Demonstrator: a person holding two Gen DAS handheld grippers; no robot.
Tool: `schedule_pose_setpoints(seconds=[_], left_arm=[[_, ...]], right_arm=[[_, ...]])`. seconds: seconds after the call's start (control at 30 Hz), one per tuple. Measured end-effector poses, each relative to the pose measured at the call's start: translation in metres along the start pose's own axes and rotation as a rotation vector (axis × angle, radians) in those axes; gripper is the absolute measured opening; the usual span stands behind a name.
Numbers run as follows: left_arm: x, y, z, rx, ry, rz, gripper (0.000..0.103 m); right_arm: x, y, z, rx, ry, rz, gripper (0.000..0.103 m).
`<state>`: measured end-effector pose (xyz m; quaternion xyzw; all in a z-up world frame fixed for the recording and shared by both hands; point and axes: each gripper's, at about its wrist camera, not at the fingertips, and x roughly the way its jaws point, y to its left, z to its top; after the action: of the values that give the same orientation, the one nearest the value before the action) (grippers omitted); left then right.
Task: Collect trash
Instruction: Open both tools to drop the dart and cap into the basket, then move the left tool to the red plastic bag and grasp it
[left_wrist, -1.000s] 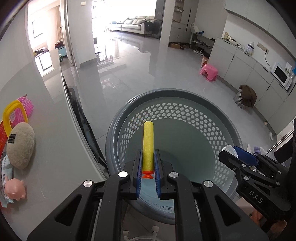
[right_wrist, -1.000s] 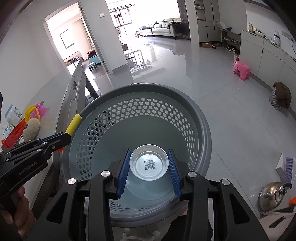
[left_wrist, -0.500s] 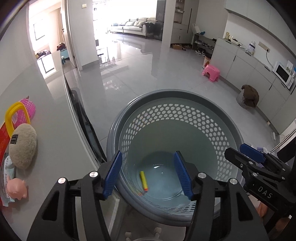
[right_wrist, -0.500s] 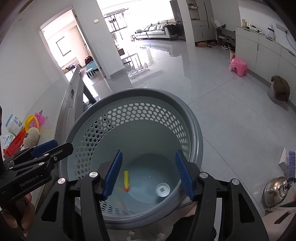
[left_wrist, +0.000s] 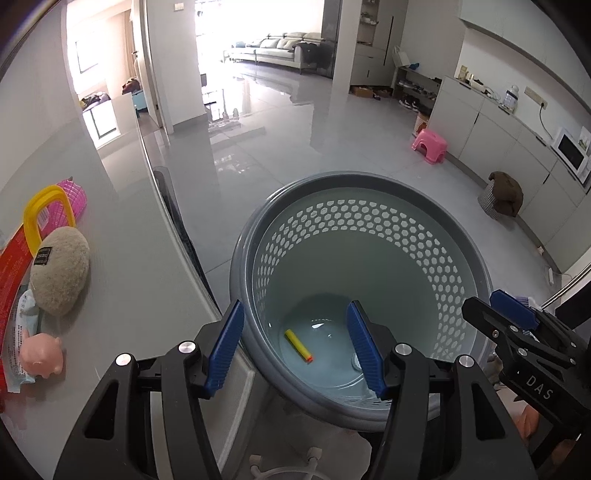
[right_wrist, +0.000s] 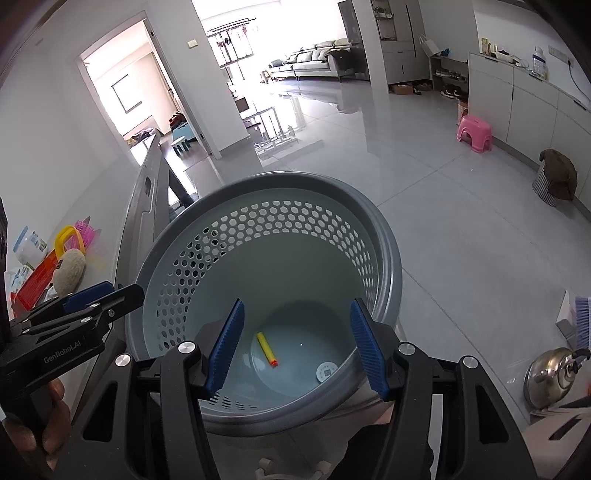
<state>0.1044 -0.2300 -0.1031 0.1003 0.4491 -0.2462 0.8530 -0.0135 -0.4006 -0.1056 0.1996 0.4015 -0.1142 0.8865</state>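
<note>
A grey perforated basket (left_wrist: 369, 221) stands on the floor beside the table; it also shows in the right wrist view (right_wrist: 280, 206). A yellow foam dart (left_wrist: 298, 345) with an orange tip lies on its bottom, as seen also in the right wrist view (right_wrist: 267, 349). A small clear round lid (right_wrist: 326, 370) lies near it, mostly hidden in the left wrist view. My left gripper (left_wrist: 295, 347) is open and empty above the basket's near rim. My right gripper (right_wrist: 295, 347) is open and empty over the basket.
On the table at left lie a beige plush pouch (left_wrist: 59, 273), a pink pig toy (left_wrist: 40, 354), a yellow-handled pink item (left_wrist: 51, 210) and packets. A pink stool (left_wrist: 430, 144) and a covered bin (left_wrist: 500, 195) stand on the floor. A kettle (right_wrist: 554, 376) sits at right.
Both grippers opened and let go: the dart and the clear lid dropped to the basket bottom. Both grippers have since pulled back slightly above the rim.
</note>
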Motion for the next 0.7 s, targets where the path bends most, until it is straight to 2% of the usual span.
schedule_pose_setpoints(seconds=[0.37,0.7], left_arm=[[-0.028,0.011,-0.013,-0.019,-0.033,0.020,0.057],[-0.067,0.046,-0.031,-0.062,-0.086,0.062,0.060]], right_arm=[[-0.024,0.014,-0.008,-0.007,-0.027,0.019,0.058],[-0.038,0.048,-0.018,-0.058,-0.035,0.052,0.061]])
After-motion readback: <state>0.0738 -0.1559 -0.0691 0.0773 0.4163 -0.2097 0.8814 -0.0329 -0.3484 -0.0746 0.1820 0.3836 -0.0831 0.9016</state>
